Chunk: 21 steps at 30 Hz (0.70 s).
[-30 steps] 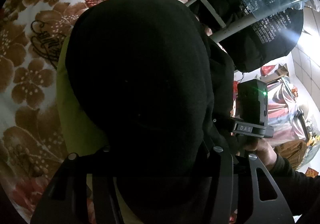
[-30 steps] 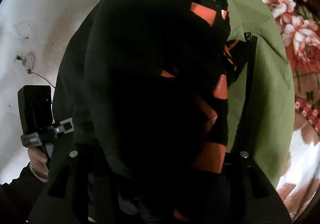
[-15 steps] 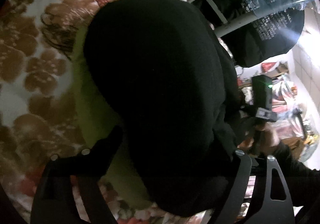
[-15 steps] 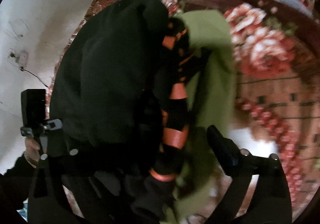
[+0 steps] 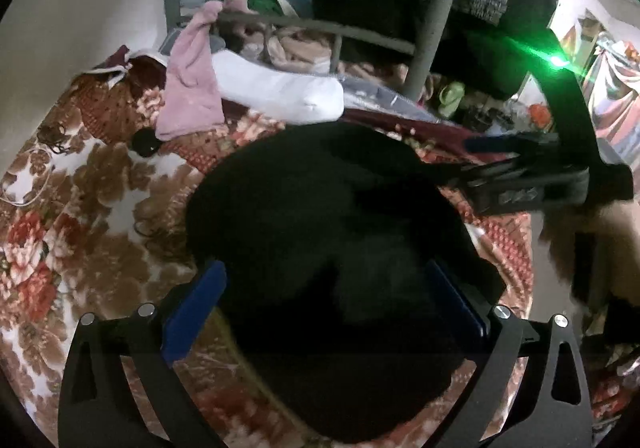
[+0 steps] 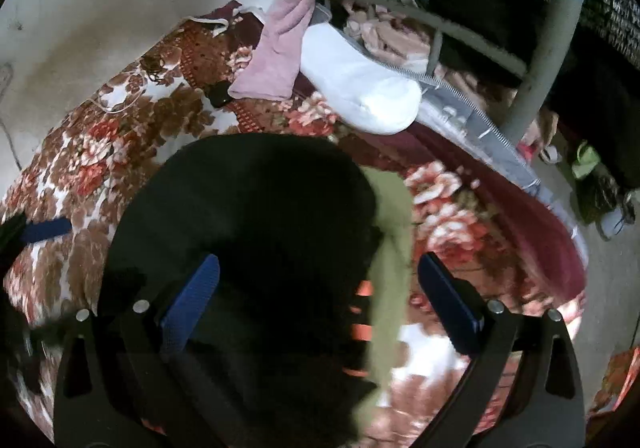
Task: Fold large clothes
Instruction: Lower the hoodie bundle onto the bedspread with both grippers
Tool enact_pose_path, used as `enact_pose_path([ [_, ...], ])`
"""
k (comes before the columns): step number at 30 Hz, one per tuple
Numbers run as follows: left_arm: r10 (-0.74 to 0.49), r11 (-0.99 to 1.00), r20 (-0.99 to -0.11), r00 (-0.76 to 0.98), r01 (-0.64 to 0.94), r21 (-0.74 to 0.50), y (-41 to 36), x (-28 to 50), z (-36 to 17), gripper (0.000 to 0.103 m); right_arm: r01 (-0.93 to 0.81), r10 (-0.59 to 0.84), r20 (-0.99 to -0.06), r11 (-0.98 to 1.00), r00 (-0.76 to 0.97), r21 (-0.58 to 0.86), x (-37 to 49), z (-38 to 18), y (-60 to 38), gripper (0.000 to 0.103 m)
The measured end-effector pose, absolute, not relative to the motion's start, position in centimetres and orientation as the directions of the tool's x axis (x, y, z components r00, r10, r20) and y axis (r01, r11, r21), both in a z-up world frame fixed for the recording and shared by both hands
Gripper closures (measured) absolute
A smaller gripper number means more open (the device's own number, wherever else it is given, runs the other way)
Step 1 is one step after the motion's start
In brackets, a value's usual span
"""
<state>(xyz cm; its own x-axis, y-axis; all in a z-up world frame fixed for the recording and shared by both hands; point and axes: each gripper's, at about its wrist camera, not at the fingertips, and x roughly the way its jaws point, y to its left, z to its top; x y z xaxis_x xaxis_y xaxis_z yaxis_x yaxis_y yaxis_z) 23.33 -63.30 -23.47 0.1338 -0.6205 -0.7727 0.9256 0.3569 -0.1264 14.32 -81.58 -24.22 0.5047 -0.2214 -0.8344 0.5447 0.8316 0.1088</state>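
Observation:
A large black garment lies bunched on the floral blanket. My left gripper is open just above its near part, blue pads spread on either side. In the right wrist view the same black garment shows orange stripes and a green cloth along its right edge. My right gripper is open over it, holding nothing. The right gripper also shows at the right of the left wrist view.
A pink cloth, a white rolled cloth and a small black object lie at the back of the blanket. A grey metal rack with hanging dark clothes stands behind. A pale wall is at the left.
Both grippers have opened and let go of the black garment, which has dropped onto the blanket. Both have pulled back and tilted up, showing the rack and back of the bed.

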Motion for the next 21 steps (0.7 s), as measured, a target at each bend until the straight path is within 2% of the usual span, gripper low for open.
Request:
enact_pose_path([
  [1,-0.613,0.35,-0.781,0.123,0.928,-0.129,-63.8,23.0,-24.2,0.005,0.559,-0.198,-0.833,0.815,0.516,0.152,14.6,-25.5,-81.7,0.005],
  [4,-0.591,0.346,-0.797,0.124,0.931,-0.112,-65.0,22.3,-26.3,0.005,0.605,-0.264,-0.841,0.791,0.473,0.093,14.9,-27.5,-82.0,0.005],
  [10,-0.555,0.315,-0.796,0.24,0.947,0.066,-65.2,20.4,-29.0,0.005,0.626,-0.322,-0.81,0.777,0.49,0.07,13.4,-30.5,-83.2,0.005],
  [12,-0.544,0.328,-0.797,0.264,0.941,0.089,-65.0,20.4,-29.4,0.004,0.618,-0.329,-0.799,0.784,0.503,0.066,13.0,-31.0,-83.3,0.005],
  [16,-0.473,0.475,-0.824,0.313,0.878,0.061,-63.8,22.7,-28.8,0.004,0.611,-0.32,-0.801,0.788,0.505,0.071,12.0,-30.6,-83.4,0.005],
  [19,-0.424,0.624,-0.809,0.408,0.779,0.066,-61.9,24.1,-26.4,0.005,0.637,-0.342,-0.815,0.77,0.468,0.043,11.1,-29.0,-82.6,0.005],
  [21,-0.406,0.669,-0.823,0.398,0.742,0.028,-61.0,24.5,-24.7,0.005,0.648,-0.348,-0.815,0.76,0.463,0.044,10.3,-27.3,-81.8,0.005],
])
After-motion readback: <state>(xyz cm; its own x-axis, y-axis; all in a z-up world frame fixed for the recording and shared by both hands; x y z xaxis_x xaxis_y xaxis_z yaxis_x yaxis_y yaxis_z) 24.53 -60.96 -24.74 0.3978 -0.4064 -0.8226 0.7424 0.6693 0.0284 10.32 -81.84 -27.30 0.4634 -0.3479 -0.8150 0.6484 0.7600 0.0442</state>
